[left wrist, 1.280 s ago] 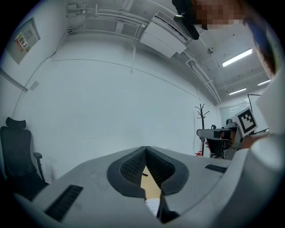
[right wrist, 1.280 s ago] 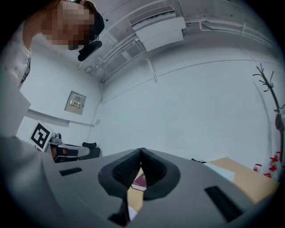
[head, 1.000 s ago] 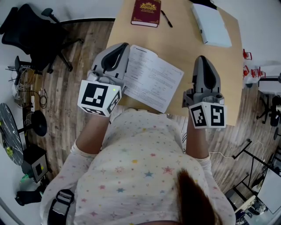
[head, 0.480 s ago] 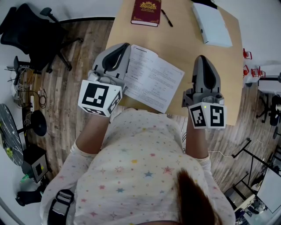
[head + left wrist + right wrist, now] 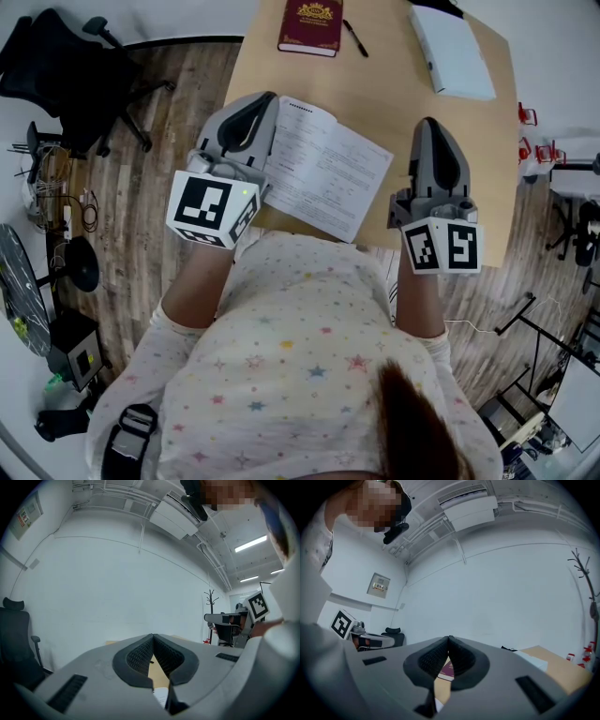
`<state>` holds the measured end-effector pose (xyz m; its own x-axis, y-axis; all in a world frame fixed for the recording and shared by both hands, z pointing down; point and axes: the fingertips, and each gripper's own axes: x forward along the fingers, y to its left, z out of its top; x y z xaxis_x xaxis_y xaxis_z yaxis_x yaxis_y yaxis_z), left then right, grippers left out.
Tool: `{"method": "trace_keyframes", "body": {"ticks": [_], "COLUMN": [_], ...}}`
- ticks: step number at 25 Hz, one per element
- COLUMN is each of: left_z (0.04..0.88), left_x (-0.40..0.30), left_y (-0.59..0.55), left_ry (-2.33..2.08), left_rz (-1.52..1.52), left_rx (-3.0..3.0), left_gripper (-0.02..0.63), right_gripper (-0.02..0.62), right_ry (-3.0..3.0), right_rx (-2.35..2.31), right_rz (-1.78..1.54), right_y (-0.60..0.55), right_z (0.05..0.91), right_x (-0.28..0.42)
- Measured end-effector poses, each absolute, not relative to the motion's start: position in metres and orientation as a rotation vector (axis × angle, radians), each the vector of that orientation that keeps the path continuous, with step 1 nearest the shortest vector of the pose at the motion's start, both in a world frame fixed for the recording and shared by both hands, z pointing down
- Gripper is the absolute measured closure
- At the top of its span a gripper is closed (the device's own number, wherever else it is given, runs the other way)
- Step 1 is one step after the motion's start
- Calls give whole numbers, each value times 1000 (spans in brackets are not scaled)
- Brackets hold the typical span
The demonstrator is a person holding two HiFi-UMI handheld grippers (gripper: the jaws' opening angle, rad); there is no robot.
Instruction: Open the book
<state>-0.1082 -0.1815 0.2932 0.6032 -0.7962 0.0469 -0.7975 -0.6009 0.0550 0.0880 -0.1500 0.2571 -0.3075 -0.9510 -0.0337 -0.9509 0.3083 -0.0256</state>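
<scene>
A book lies open on the wooden table, its white printed pages facing up, near the table's front edge. My left gripper hovers over the book's left edge with its jaws shut and empty. In the left gripper view the tips meet, and a strip of white page shows below them. My right gripper is to the right of the book, apart from it, over bare table. Its jaws are closed with nothing between them.
A closed dark red book with a black pen beside it lies at the table's far side, also seen as the red book. A white flat box sits at the far right. A black office chair stands on the floor at the left.
</scene>
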Motion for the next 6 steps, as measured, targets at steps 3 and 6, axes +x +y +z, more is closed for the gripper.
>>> {"method": "trace_keyframes", "body": {"ticks": [3,6], "left_z": [294,295], "left_x": [-107,-105], "left_y": [-183,-184], "left_ry": [-1366,-1363], "left_rz": [26,26], "left_rx": [2749,2749], "left_gripper": [594,594], "right_gripper": [594,594], "right_ry": [2505,2503], "right_rx": [-1829,-1835], "right_rz": [-4,-6], "right_y": [-151,-153], "right_z": [258,259], "right_x": [90,92]}}
